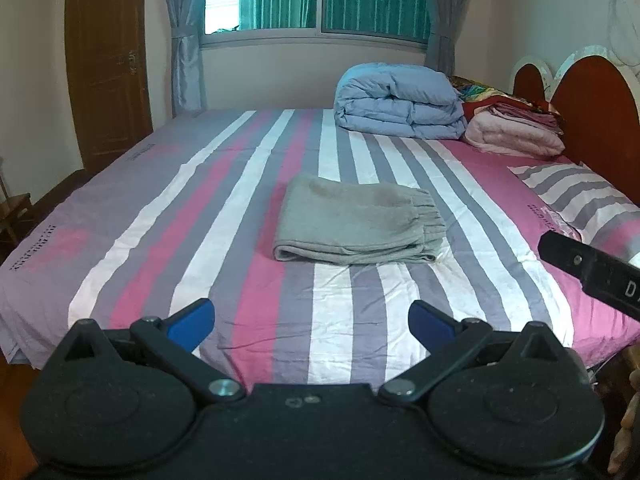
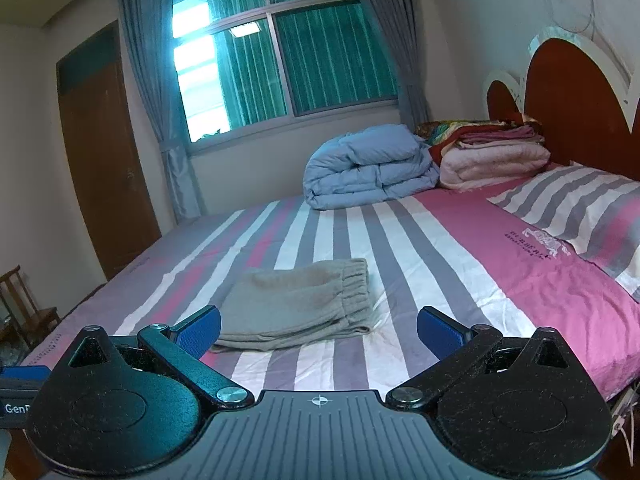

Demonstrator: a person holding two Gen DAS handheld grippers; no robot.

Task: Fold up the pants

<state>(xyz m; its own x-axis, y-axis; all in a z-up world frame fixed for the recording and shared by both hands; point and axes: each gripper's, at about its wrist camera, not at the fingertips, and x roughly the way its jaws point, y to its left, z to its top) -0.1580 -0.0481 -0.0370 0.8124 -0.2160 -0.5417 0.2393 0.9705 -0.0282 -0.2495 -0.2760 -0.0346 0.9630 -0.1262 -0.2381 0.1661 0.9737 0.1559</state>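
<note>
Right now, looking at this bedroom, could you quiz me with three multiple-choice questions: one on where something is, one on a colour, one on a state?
1. Where do the grey pants lie?
A. on the chair
B. mid-bed on the striped sheet
C. on the pillow

2. What colour is the folded quilt near the headboard?
A. light blue
B. green
C. black

3. How is the left gripper set?
A. shut on the pants
B. shut on the sheet
C. open, holding nothing

Answers: 1 B, the pants sit folded in the middle of the sheet; 2 A, the bulky bundle is pale blue; 3 C, its blue pads stand wide apart above bare sheet.
</note>
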